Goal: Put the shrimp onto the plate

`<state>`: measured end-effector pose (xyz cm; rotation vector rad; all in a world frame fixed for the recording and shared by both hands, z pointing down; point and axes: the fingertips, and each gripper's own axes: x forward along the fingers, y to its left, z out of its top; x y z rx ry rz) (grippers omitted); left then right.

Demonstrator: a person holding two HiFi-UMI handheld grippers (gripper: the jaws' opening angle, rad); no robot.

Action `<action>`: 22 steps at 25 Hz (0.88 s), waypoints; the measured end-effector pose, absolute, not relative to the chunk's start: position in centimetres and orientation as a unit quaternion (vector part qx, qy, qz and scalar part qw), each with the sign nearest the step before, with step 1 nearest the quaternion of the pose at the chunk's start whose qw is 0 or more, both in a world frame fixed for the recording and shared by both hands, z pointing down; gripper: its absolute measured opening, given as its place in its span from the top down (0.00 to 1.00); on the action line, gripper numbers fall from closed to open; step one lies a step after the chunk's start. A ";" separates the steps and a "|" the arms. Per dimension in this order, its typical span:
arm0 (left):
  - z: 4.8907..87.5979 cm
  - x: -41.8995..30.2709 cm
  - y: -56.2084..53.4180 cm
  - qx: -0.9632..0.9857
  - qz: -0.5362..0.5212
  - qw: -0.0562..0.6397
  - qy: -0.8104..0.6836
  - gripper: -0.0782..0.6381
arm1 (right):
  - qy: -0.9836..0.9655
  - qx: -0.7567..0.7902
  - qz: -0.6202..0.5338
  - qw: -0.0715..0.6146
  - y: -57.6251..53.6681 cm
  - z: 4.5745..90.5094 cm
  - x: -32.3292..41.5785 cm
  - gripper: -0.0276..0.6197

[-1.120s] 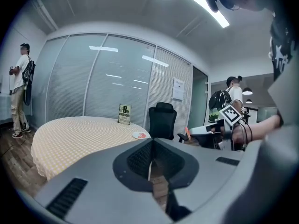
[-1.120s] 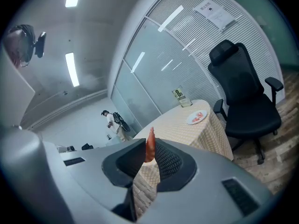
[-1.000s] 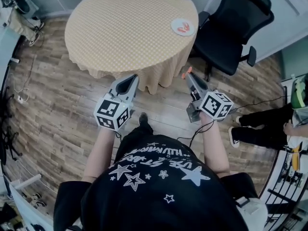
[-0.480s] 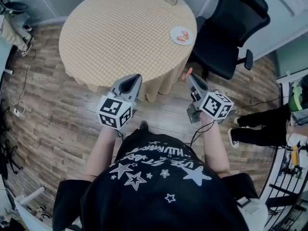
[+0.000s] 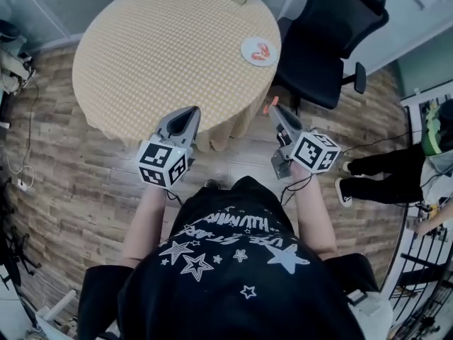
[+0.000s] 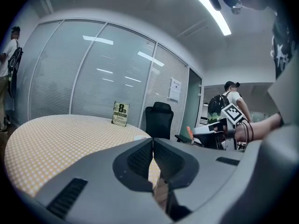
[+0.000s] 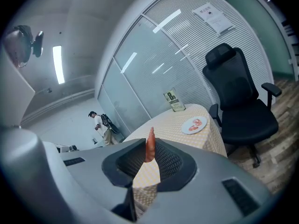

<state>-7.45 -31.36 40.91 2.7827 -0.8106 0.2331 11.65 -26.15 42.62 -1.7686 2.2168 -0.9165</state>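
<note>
Right gripper (image 5: 273,109) pinched tight on an orange shrimp (image 7: 150,146), tip poking up past the jaws; left gripper (image 5: 188,113) closed on nothing; both short of the round table (image 5: 163,48); the plate (image 5: 248,49) sits at its far edge, well apart, by the black chair (image 5: 333,34).

Surface (image 5: 163,48): cloth in fine pale-yellow-and-white check. Plate (image 5: 247,50): white, with orange-red plated shrimp (image 5: 263,49) on it. Held shrimp (image 7: 150,146) in my right tool (image 7: 150,149): solid orange. Right tool body is mid grey, and its pads (image 7: 170,164) are black with a fine ribbed texture. My left tool (image 6: 153,143) has the same grey and black. Marker cubes (image 5: 163,167): white faces, black square patterns. Chair (image 5: 333,27): black. Floor (image 5: 71,168): grey-brown wood planks. My shirt (image 5: 233,261): black, with white stars and white lettering.
</note>
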 end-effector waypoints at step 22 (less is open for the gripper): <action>42.2 -2.7 -42.4 0.925 0.101 0.126 -0.345 0.88 | 0.764 -0.550 -0.327 0.087 -41.8 44.8 18.7 0.87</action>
